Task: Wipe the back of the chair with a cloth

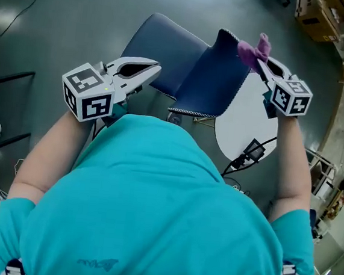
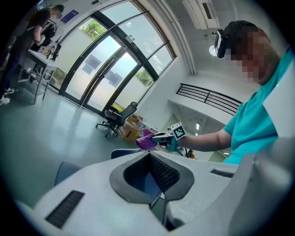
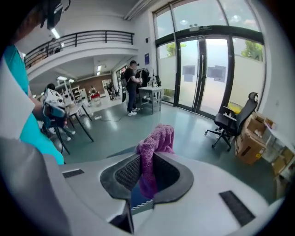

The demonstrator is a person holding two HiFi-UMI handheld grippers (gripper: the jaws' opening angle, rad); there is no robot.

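The right claw (image 1: 262,64) is clamped on a purple cloth (image 1: 255,50). In the right gripper view the cloth runs down through the hollow between the jaws, and its bunched end sticks out past the tips. In the head view that loose end points toward 11 o'clock from the claw. It lies at 1 o'clock in the picture, at the right-hand edge of the navy chair back (image 1: 214,77), and seems to touch the fabric there. The chair's seat (image 1: 162,48) lies beyond the back, toward 11 o'clock from it. The left claw (image 1: 156,70) is at 9 o'clock of the chair back, just beside its left edge and well apart from the cloth. Its jaws meet at the tips and hold nothing; only navy chair fabric shows through the hollow behind them. A white round surface (image 1: 245,129) lies under the right forearm, at 5 o'clock from the chair back. The person's teal shirt (image 1: 153,210) fills the lower half of the head view.
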